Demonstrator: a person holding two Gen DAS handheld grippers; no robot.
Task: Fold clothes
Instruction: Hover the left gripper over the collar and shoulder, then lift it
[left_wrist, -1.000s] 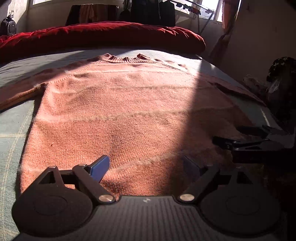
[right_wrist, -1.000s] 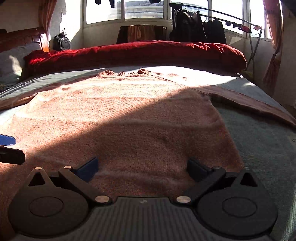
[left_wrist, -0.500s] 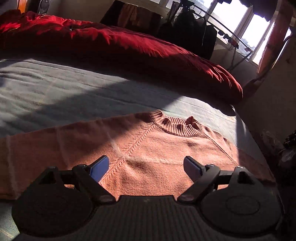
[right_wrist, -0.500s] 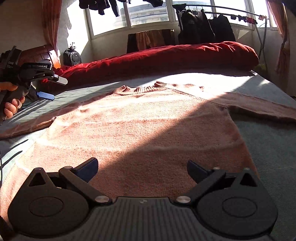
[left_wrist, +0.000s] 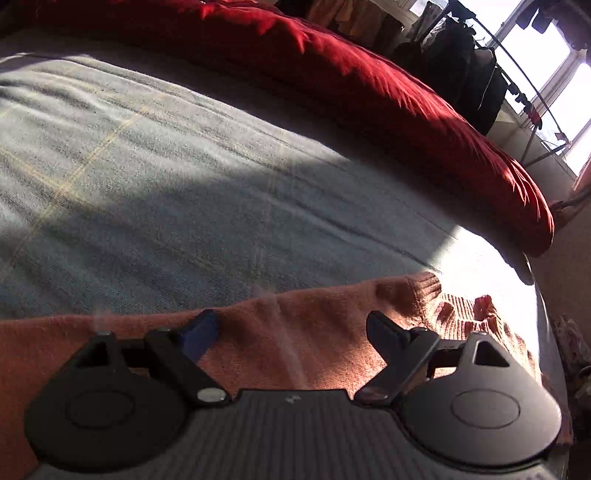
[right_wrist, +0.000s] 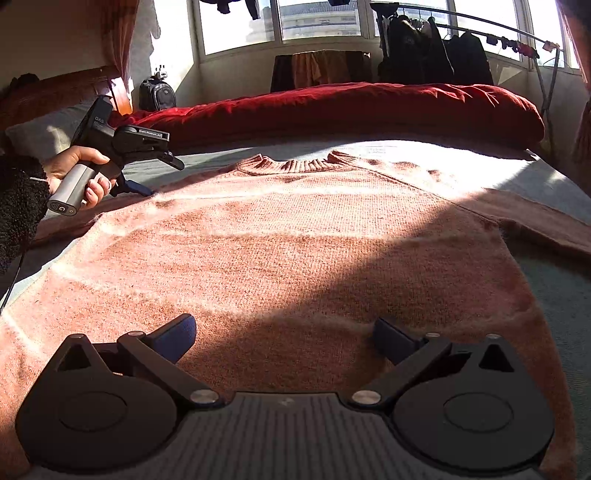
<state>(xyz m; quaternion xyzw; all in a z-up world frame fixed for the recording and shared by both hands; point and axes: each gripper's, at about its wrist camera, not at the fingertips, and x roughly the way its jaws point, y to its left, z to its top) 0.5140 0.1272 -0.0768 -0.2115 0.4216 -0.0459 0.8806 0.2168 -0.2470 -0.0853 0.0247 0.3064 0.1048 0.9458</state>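
An orange-pink knitted sweater (right_wrist: 295, 243) lies flat on the grey bedspread (right_wrist: 554, 295), ribbed collar (right_wrist: 299, 164) toward the far side and both sleeves spread out. My left gripper (left_wrist: 291, 332) hovers open over the left shoulder and sleeve (left_wrist: 303, 332), close to the collar (left_wrist: 443, 306), nothing between its fingers. In the right wrist view the left gripper (right_wrist: 155, 173) shows at the far left, held by a hand (right_wrist: 79, 173). My right gripper (right_wrist: 284, 338) stands open above the sweater's lower hem, empty.
A rolled red duvet (right_wrist: 351, 107) runs along the far side of the bed. Behind it are a window, a rack of dark clothes (right_wrist: 436, 55) and a black bag (right_wrist: 157, 94). A wooden headboard and a pillow (right_wrist: 40, 133) sit at the left. Bare bedspread (left_wrist: 147, 177) stretches beyond the sleeve.
My left gripper has swept from the hem up to the left shoulder beside the collar and rolled. The right gripper shifted slightly and stays over the hem. Both stayed open.
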